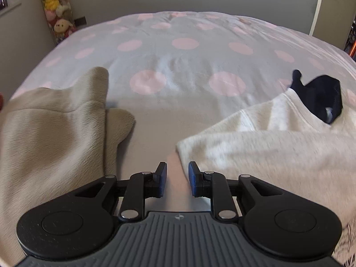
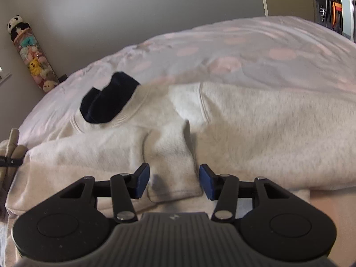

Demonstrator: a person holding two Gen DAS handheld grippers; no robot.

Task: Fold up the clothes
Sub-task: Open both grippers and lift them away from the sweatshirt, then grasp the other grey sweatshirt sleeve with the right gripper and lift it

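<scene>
Left hand-held gripper (image 1: pixel 177 179) slightly open, nothing between pads, low centre over bedspread (image 1: pixel 184 66). Right hand-held gripper (image 2: pixel 174 181) roughly half open, straddling sweatshirt cuff (image 2: pixel 175 173), pads not pressing. White sweatshirt (image 2: pixel 255 133) flat on bed, mid-frame; navy garment (image 2: pixel 109 100) at collar, upper left. Beige fleece (image 1: pixel 51 133) left.

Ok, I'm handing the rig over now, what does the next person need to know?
Left gripper: open, empty, over bare bedspread.
Right gripper: open, astride the sweatshirt cuff, not clamped.
Cream sweatshirt lies spread on the bed, one sleeve folded across its body, a navy piece at its neck. Beige fleece garment lies to its left.
Left to do: finish folding the sweatshirt, then the beige one.
</scene>
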